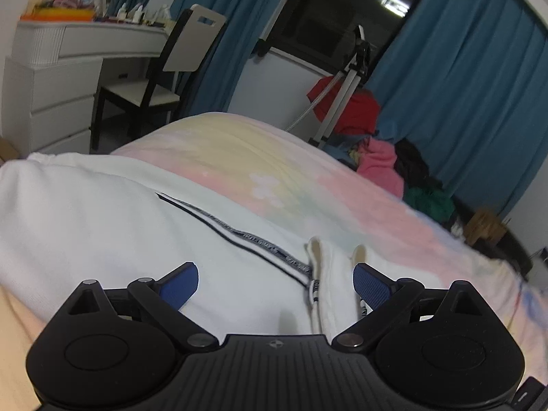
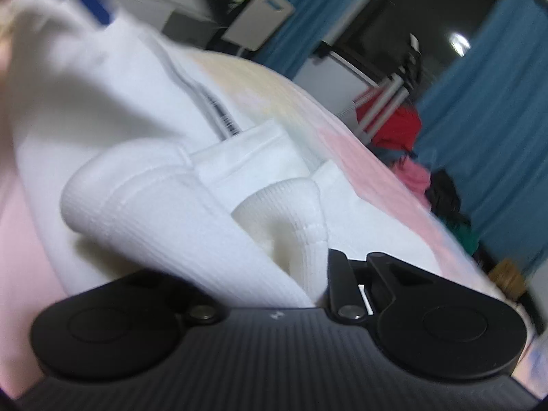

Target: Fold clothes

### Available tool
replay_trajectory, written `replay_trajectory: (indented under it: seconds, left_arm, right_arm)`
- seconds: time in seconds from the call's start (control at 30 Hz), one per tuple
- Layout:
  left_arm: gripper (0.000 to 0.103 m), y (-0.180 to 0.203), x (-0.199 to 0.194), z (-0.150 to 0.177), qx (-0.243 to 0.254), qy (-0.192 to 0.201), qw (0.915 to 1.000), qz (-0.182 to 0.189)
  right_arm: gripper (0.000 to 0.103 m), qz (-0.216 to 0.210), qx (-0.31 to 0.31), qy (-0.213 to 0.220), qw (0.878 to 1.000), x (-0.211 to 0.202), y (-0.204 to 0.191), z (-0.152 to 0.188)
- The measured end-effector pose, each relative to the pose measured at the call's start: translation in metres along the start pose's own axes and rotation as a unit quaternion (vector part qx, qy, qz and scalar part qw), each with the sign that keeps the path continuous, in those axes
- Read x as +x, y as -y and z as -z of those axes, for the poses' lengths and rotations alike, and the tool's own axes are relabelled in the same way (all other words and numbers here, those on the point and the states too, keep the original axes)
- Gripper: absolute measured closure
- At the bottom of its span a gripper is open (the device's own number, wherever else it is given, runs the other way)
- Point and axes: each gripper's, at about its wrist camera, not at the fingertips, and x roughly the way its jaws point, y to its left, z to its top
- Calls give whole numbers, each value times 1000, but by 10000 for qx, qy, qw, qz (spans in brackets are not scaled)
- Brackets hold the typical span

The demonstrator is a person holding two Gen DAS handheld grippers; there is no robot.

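Note:
A white sweatshirt (image 1: 113, 212) with a black lettered zipper band (image 1: 260, 239) lies on the pastel bedspread (image 1: 274, 167). My left gripper (image 1: 275, 284) is open just above it, blue pads (image 1: 179, 287) either side of the zipper end. In the right wrist view the same sweatshirt (image 2: 102, 102) fills the left half. My right gripper (image 2: 267, 274) is shut on its ribbed cuff (image 2: 191, 226), which drapes over the jaws and hides the fingertips. The left gripper's blue pad (image 2: 90, 0) shows blurred at top left.
A pile of red, pink and green clothes (image 1: 376, 144) lies at the bed's far right beside a tripod (image 1: 342, 89). A chair (image 1: 161, 78) and white dresser (image 1: 58, 78) stand at the left. Blue curtains (image 1: 462, 85) hang behind.

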Motion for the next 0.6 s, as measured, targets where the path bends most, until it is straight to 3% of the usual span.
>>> replay_trajectory:
  seconds: [0.07,0.2,0.3,0.4,0.47,0.6]
  left_arm:
    - [5,1,0,-2,-42,21,10000,86]
    - [5,5,1,-1,45,11,9997,256]
    - [5,10,-3,1,211,32,9991,368]
    - [5,15,-8,5,357,77,9977,576]
    - [5,18,-13,8,377,75,9965,749]
    - [8,26,-16,19,531,-19,9939,963]
  right_arm:
    - [85,48,50,52,10000,-10,0,-3]
    - [81,-248,93,-225,9994,-4,-6,-7]
    - [66,-748,485,-391,9953,-15,6,-14]
    - [31,-1882,1390,-447,9712,-43,32,-5]
    - [30,-2441,1787,-218,9529,-71,46,-4]
    - [30,-2722,2469,401,9291,-97,91,-3]
